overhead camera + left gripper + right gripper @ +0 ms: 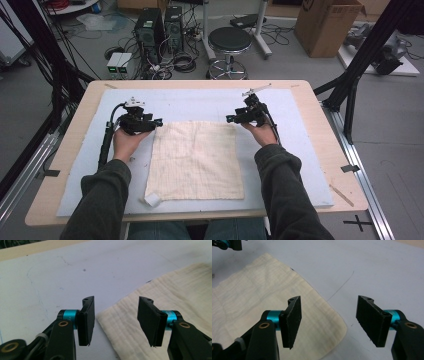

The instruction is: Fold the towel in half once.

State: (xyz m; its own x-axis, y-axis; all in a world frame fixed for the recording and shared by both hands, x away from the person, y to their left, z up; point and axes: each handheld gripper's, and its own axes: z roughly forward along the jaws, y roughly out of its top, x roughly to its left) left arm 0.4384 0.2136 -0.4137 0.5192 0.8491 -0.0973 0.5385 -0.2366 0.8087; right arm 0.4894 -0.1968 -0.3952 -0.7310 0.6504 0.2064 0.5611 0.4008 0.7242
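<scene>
Looking down from the high view, you get the whole layout: a cream cloth (pixel 195 160) lying flat on a pale blue mat (pixel 300 150) on a wooden table (pixel 325 125), with the left gripper (pixel 155 121) at the cloth's far left corner and the right gripper (pixel 231 119) at its far right corner. What that view can't tell you is how the jaws sit against the fabric. The left gripper view does: the left gripper (pixel 116 321) has its jaws apart, straddling the cloth (pixel 175 290) corner, pads not pressing on it. Same in the right gripper view, where the right gripper (pixel 329 323) stands open with the rounded corner of the cloth (pixel 257 295) lying between the jaws, nothing pinched.

The cloth is roughly square, slightly longer front to back, edges more or less lined up with the table's. Its near left corner is flipped up a little.

The mat has faint scuffs and pen-like marks. Beyond the table: grey floor, two computer towers (pixel 160 27), tangled cables, a round black stool (pixel 229 42) and a cardboard box (pixel 327 25).
</scene>
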